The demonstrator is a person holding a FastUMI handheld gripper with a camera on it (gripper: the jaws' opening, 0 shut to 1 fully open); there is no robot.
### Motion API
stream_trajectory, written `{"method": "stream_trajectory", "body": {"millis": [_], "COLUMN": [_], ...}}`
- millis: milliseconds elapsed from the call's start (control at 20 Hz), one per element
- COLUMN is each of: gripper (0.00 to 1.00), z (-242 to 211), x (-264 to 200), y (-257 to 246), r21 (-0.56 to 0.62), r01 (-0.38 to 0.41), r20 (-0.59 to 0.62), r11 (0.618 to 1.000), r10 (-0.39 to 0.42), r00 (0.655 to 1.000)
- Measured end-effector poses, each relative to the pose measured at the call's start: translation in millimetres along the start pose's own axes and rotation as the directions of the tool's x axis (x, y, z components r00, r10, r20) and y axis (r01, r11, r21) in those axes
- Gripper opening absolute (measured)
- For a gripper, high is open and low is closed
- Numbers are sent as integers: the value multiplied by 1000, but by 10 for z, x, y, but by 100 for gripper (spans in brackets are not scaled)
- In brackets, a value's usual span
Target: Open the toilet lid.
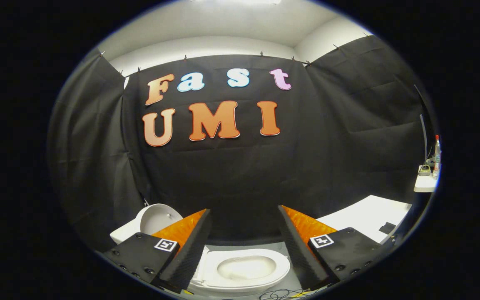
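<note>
The white ceramic toilet (246, 271) lies open between the spread, empty hand-held gripper (244, 246); its white plastic lid (156, 218) leans far-left

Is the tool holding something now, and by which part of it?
Nothing is held. The tool is open, its fingers wide apart above the toilet seat; the lid is already up.

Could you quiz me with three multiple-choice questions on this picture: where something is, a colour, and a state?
1. Where is the toilet bowl?
A. Below and between the gripper fingers
B. On the white table
C. Behind the cloth

2. What colour are the fingers' inner sides?
A. Green
B. Orange
C. Blue

3. How is the toilet lid?
A. Shut flat
B. Raised off the bowl
C. Held between the fingers

Answers: 1 A, the bowl lies in the gap; 2 B, both look orange; 3 B, the open seat shows and the lid stands aside.
</note>
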State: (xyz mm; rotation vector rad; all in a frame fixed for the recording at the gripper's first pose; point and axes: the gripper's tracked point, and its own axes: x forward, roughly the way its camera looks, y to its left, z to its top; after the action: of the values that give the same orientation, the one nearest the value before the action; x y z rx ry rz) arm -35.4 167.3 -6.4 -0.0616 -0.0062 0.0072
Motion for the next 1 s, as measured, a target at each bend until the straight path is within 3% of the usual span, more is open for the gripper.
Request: {"method": "stream_trajectory", "body": {"millis": [1000], "gripper": [100], "z": [52], "x": [-38], "y": [-42], "r21": [2], "r01": [0], "r20": [29], "r11": [1000], "r10": [0], "r00": [1000]}}
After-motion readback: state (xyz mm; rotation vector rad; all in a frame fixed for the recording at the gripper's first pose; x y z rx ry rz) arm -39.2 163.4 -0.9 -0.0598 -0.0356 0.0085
